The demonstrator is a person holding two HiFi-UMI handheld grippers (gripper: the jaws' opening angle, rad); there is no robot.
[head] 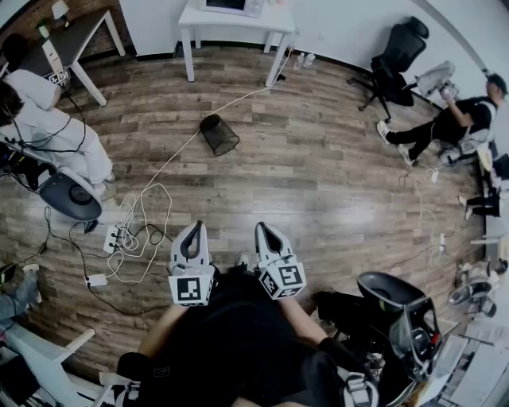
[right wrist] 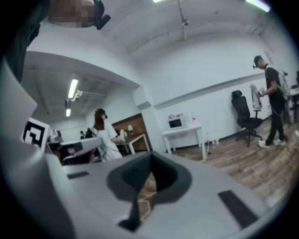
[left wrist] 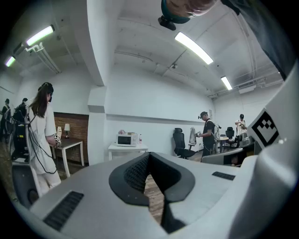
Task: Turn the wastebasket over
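Observation:
A black mesh wastebasket (head: pixel 219 133) lies on its side on the wooden floor, some way ahead of me, its mouth towards me and to the right. My left gripper (head: pixel 193 228) and right gripper (head: pixel 263 230) hover side by side close to my body, well short of the basket. Both are shut with nothing between the jaws. In the left gripper view the left gripper (left wrist: pixel 148 158) shows its tips meeting, and the right gripper (right wrist: pixel 149 158) looks the same in its own view. Neither gripper view shows the basket.
White cables and a power strip (head: pixel 112 238) trail over the floor at my left, one cable running past the basket. A white table (head: pixel 236 24) with a microwave stands beyond. Office chairs (head: pixel 396 54) and seated people are at the right, a person in white (head: pixel 48 119) at left.

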